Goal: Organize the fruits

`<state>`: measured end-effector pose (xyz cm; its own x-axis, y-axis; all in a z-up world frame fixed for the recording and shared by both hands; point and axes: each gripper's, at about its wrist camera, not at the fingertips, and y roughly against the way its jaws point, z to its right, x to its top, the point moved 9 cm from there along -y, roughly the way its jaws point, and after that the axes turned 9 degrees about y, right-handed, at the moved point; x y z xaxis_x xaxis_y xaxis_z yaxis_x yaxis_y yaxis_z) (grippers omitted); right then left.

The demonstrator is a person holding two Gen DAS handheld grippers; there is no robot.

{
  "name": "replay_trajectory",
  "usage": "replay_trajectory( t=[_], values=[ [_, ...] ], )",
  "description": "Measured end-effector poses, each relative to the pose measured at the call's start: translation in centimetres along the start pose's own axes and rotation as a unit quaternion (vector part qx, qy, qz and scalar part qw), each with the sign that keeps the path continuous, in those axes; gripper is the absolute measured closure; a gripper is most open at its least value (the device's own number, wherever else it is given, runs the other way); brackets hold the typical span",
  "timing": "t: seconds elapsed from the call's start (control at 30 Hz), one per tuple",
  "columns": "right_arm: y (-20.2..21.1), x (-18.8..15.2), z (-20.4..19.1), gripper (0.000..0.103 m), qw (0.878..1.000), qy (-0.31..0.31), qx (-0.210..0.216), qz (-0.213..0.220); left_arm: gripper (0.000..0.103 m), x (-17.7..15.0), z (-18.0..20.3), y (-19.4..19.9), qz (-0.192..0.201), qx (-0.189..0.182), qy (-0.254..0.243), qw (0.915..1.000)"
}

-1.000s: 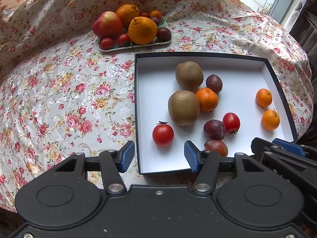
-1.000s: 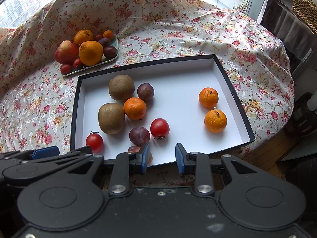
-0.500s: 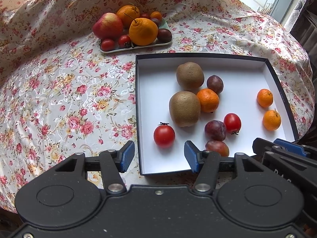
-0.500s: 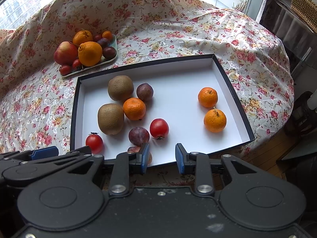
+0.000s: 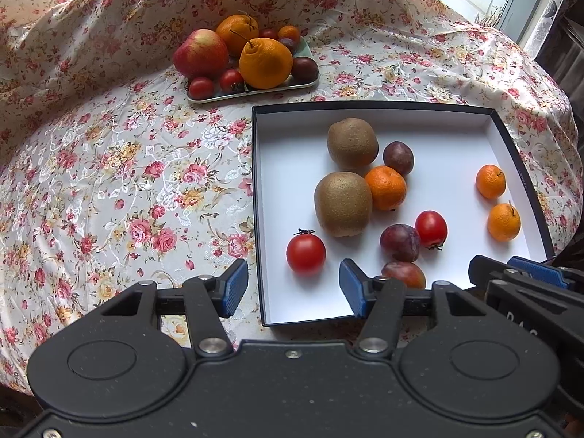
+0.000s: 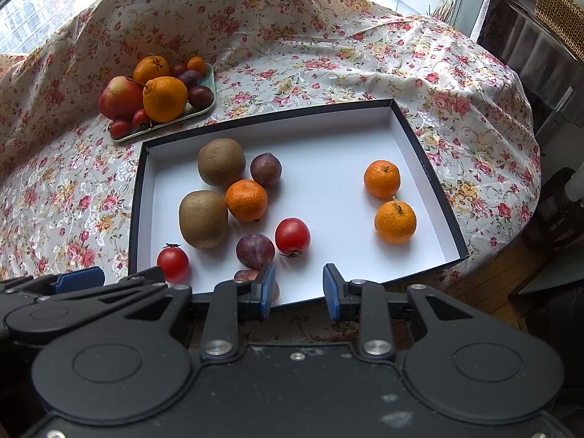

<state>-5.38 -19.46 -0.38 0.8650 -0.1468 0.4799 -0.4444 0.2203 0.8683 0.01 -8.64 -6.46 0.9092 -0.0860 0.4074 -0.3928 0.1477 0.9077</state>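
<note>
Fruits (image 5: 343,203) in box (image 5: 509,138), beyond both empty grippers (image 5: 288,290).

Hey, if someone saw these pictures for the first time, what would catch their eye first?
Probably the white box in the middle of the flowered cloth, with kiwis, mandarins, plums and tomatoes loose inside it. Next, the tray behind its left corner, piled with a red apple and big oranges.

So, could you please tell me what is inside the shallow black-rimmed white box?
The shallow black-rimmed white box holds two brown kiwis, three small oranges, two red tomatoes and three purple plums; the nearest plum is partly hidden behind the right claw.
</note>
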Motion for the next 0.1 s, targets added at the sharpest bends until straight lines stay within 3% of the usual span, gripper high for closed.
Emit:
replay_trajectory(
  t=[0.1],
  values=[
    [0.01, -0.01, 0.0, 0.071, 1.0, 0.0, 0.0, 0.0, 0.042, 0.02, 0.03, 0.0, 0.0, -0.001, 0.0, 1.0]
  ],
)
